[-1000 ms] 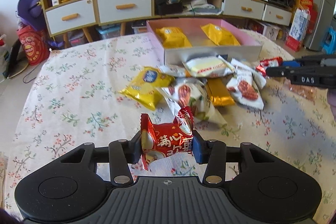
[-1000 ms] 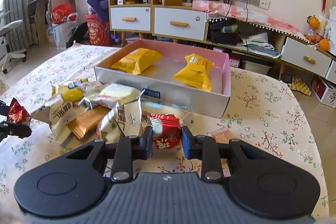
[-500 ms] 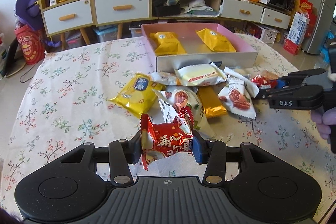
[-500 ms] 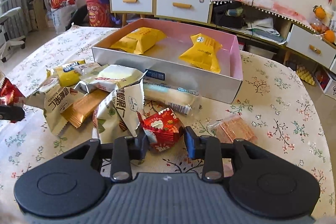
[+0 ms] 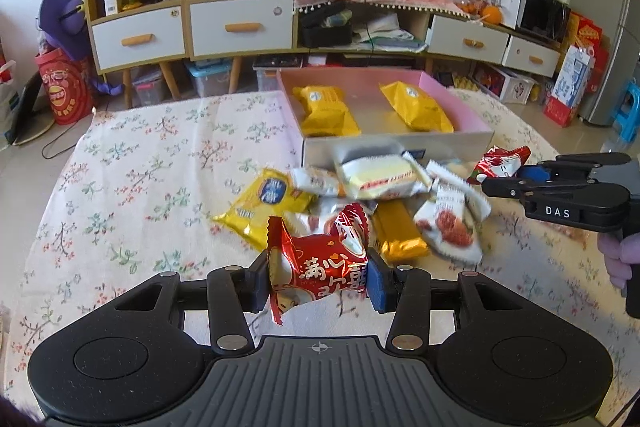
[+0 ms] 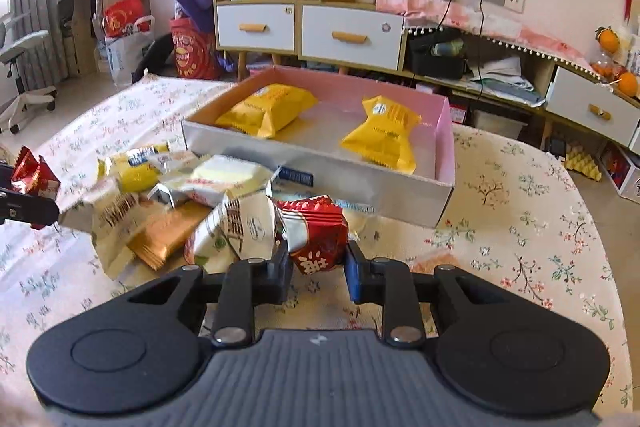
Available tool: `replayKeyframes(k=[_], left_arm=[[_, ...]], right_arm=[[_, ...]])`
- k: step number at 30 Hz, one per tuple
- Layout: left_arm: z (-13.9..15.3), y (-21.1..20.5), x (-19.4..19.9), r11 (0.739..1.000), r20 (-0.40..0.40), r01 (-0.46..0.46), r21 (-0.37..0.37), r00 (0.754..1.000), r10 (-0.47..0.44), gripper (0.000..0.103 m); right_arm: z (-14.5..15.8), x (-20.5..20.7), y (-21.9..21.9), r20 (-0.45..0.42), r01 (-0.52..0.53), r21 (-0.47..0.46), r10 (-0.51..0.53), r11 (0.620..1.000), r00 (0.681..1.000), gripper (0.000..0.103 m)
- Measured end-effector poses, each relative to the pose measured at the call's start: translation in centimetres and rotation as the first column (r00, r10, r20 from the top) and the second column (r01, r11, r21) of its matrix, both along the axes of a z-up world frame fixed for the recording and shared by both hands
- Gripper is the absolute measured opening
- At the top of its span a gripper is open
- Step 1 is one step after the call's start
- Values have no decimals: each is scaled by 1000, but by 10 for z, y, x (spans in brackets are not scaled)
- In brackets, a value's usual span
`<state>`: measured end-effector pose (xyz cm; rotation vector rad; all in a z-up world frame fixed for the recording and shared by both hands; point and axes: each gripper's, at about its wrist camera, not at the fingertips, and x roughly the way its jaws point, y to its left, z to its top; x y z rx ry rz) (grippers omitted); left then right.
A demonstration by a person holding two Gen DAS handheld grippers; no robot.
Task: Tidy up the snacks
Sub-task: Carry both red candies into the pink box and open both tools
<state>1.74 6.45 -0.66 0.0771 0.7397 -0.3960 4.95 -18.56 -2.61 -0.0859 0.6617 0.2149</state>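
Floral cloth [image 5: 132, 179] covers the table you are working at, with a wooden cabinet of white drawers [image 5: 240, 27] against the wall behind.

Left wrist view: your left gripper [image 5: 318, 281] is clamped on a red snack packet [image 5: 320, 267], both pads pressing its sides, and the packet is clear of the cloth. Beyond it lies the loose pile: a yellow packet with a blue badge [image 5: 266, 205], a cream-coloured wrapped cake [image 5: 380, 171] on top, a gold bar [image 5: 396, 231] and a white packet printed with red fruit [image 5: 452, 227]. Behind the pile stands the pink-lined box [image 5: 400, 149], holding two yellow packets [image 5: 326, 111] (one left, one right, well apart). At the right edge your right gripper [image 5: 486, 183] comes in from the side, pinching a second red packet [image 5: 500, 163]; a hand [image 5: 620, 255] grips its handle.

Right wrist view: the right gripper [image 6: 318, 267] has its jaws closed on that second red packet [image 6: 316, 231], having just tightened on it, and the packet sits above the cloth just in front of the box's grey front wall [image 6: 360, 187]. The pile lies to the left, touching the box front. The two yellow packets [image 6: 266, 111] rest inside the box. At the far left edge the left gripper [image 6: 24, 203] shows with its red packet [image 6: 34, 175] between the fingers.
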Motion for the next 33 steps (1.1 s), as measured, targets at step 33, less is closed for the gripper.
replayKeyframes(k=[33], left_arm=[[-14, -132, 154, 1000, -44, 1, -14, 999, -1, 45]], right_arm=[[12, 81, -44, -34, 192, 145, -189, 971, 981, 25]])
